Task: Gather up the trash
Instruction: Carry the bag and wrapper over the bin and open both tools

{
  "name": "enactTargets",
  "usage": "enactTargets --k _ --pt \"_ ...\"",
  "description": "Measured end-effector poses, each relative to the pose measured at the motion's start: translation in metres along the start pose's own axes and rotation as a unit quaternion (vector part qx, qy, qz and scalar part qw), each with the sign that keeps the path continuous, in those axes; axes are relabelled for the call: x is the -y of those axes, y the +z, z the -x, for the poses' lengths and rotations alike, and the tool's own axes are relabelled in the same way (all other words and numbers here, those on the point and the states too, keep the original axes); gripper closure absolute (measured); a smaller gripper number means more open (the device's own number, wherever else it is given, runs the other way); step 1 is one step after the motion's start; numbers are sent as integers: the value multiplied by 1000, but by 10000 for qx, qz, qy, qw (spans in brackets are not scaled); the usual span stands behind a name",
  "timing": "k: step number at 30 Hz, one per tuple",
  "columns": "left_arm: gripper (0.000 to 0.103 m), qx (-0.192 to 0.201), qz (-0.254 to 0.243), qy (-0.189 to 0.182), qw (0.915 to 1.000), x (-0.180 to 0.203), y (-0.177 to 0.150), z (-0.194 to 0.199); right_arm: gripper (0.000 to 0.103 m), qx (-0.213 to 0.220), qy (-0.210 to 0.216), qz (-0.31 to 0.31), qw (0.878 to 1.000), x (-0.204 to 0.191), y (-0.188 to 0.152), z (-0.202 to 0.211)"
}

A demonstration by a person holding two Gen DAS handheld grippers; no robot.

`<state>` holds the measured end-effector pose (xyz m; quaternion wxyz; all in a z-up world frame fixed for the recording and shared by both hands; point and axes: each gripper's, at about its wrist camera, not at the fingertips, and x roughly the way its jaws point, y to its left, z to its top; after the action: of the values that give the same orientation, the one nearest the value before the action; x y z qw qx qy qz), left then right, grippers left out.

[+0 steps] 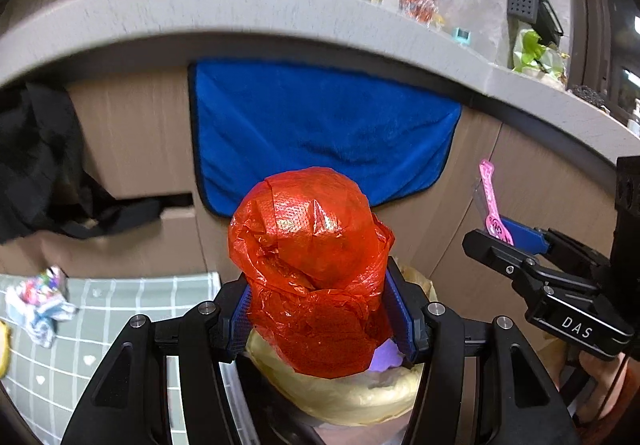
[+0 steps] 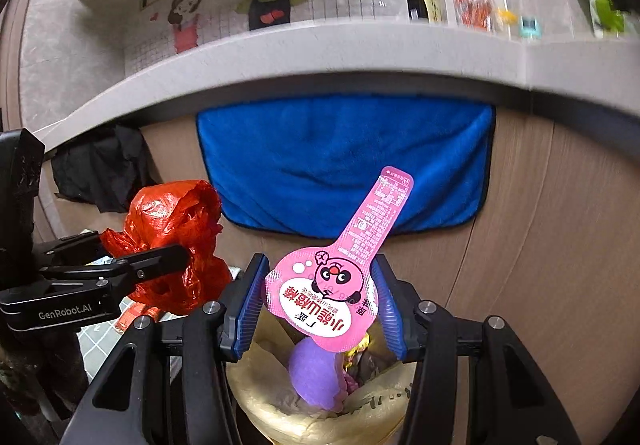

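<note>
You are at the drop-off step: both pieces of trash are in hand and poised over the bin. Your left claw pinches a crumpled red plastic bag between its blue pads, the bag bulging up above the fingers. Your right claw pinches a flat pink paddle-shaped snack wrapper with a cartoon face, its long tab pointing up toward the far blue towel that hangs from the grey bench.

Directly below both claws sits the trash bin lined with a yellowish plastic bag, already holding a purple lump and other scraps.

The next move, as I judge it, calls for spreading each claw while the piece is over the liner's mouth. The red bag is bulky and springy; it may cling to a pad or catch the rim, so release it well inside.
</note>
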<state>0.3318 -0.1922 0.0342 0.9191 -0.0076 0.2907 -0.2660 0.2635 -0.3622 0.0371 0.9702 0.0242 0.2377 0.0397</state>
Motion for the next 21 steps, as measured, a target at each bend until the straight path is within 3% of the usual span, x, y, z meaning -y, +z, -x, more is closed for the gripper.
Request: enactTargets --k 5,9,14,21 --pt "45 -278 132 -88 9995 -10 -5 -34 55 -298 53 -297 9991 18 -12 -26" --pt "44 -576 443 -787 9942 -24 -5 -64 53 -444 190 -721 9962 40 -21 -43" --pt "32 -905 867 -1222 9846 -39 -8 -90 48 -696 443 -1197 9894 60 -36 -62" --pt "30 -1004 1246 -1218 9796 -59 -13 -87 47 -772 352 -1408 9864 65 -48 -66"
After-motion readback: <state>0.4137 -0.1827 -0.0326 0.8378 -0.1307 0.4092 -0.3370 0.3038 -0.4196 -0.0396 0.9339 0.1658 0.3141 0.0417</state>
